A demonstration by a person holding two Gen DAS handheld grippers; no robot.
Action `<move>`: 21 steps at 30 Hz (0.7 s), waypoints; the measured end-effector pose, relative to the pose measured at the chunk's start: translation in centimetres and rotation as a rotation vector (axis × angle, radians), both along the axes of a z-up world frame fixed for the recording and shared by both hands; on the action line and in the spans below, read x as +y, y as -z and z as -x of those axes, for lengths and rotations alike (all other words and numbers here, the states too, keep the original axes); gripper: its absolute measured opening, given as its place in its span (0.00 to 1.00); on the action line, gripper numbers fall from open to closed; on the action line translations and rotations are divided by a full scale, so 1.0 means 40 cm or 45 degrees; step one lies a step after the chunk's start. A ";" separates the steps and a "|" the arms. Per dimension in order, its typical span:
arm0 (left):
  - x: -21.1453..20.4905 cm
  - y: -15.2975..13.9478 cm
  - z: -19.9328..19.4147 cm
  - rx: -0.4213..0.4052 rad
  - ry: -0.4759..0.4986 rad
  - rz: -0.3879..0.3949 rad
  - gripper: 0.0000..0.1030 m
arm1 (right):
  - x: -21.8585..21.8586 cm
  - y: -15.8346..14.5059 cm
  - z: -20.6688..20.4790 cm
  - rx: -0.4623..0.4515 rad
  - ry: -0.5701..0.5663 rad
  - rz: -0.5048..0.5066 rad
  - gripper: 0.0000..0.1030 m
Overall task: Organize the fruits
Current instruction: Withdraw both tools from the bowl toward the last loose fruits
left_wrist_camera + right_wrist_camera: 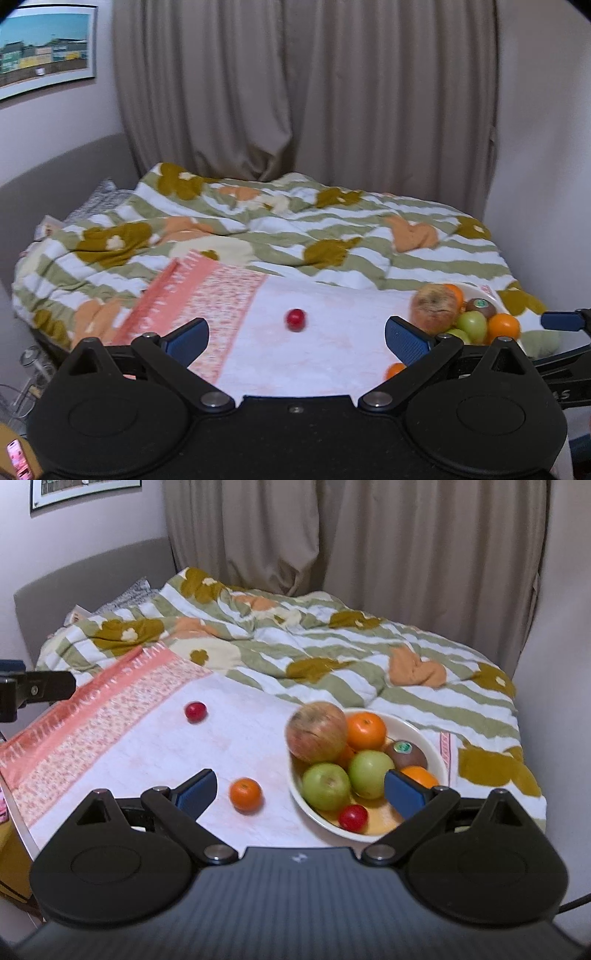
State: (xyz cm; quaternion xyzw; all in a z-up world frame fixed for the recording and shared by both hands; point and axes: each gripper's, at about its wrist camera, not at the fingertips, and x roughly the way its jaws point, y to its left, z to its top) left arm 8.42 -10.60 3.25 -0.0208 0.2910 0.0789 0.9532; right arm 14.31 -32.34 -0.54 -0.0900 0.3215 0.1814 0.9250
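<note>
- Left wrist view: the left gripper (295,338) hangs over the pale cloth (325,354) with its blue fingers (186,339) spread wide and nothing between them — judging by that, it is free for the next pick.
- Dead centre between those fingers, a little further off, sits a small red fruit (296,319), alone on the cloth; it looks the likeliest target for this hand.
- At the right of the frame the bowl (487,293) is mostly hidden behind its own load: a big blotchy apple (434,308), a kiwi (480,307), a green apple (472,325), an orange (503,326).
- A loose orange (395,370) is half cut off by the right-hand finger, low in the frame.
- At the far right edge a blue pad of the right gripper (561,320) pokes in — too little of it to read.
- Right wrist view: the right gripper (301,792) is wide open and empty, its right finger overlapping the bowl (314,814) in the lower right of the frame.
- The bowl holds the big apple (317,732), two green apples (326,785), two oranges, the stickered kiwi (406,754) and a small red fruit (353,817).
- Still out on the cloth: the loose orange (245,794), just right of the left-hand finger, and the other red fruit (195,711) in the upper left — so the gathering looks nearly done, with two pieces outstanding.
- The lower orange in the bowl is partly masked by the blue finger; motion blur softens the fruit edges.
</note>
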 end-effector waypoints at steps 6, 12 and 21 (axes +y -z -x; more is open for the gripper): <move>0.072 -0.008 0.004 -0.002 -0.043 -0.027 1.00 | 0.043 -0.024 -0.003 0.014 0.008 -0.042 1.00; 0.138 0.007 -0.039 0.022 -0.011 -0.055 1.00 | 0.085 -0.019 -0.016 0.060 0.081 -0.087 1.00; 0.219 0.061 -0.149 0.117 0.184 -0.055 1.00 | 0.146 0.035 -0.039 0.178 0.284 -0.120 1.00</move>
